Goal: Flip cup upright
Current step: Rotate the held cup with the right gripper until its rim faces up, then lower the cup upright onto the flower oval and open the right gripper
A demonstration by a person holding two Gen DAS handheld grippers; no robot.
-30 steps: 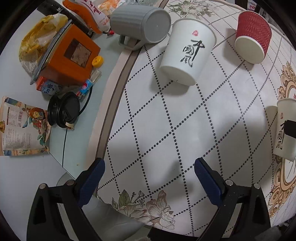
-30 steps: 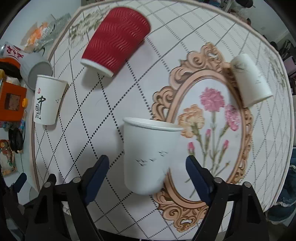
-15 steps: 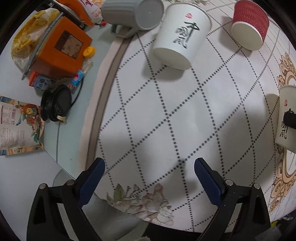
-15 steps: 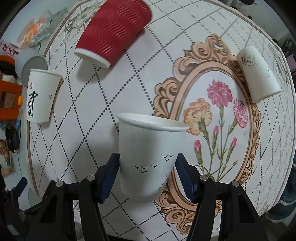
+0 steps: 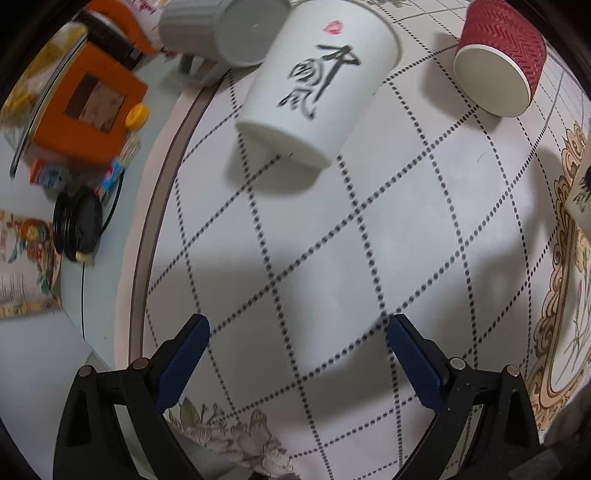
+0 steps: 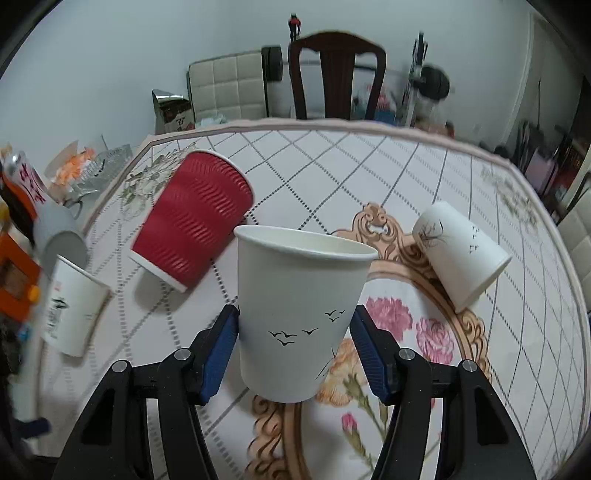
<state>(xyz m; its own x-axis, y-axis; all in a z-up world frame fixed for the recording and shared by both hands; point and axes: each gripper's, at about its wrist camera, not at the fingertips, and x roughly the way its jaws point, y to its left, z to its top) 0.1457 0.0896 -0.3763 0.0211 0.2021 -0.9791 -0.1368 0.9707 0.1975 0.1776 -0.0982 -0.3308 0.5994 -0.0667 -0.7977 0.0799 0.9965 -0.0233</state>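
Observation:
My right gripper (image 6: 293, 347) is shut on a white paper cup with small black birds (image 6: 299, 317), held upright with its mouth up over the flowered tablecloth. My left gripper (image 5: 297, 354) is open and empty above the cloth. Ahead of it a white cup with black calligraphy (image 5: 317, 85) stands upside down; it also shows at the left of the right wrist view (image 6: 72, 306). A red ribbed cup (image 5: 498, 59) stands upside down at the right, also seen in the right wrist view (image 6: 195, 218). Another white bird cup (image 6: 461, 251) stands inverted at the right.
A grey mug (image 5: 218, 29) lies on its side beyond the calligraphy cup. An orange box (image 5: 85, 110), a black disc (image 5: 75, 225) and snack packets (image 5: 22, 266) crowd the bare table left of the cloth. A dark wooden chair (image 6: 336, 74) stands behind the table.
My right gripper has closed on the bird cup, lifted it and tilted level, so the room now shows. My left gripper has moved forward toward the calligraphy cup, still open.

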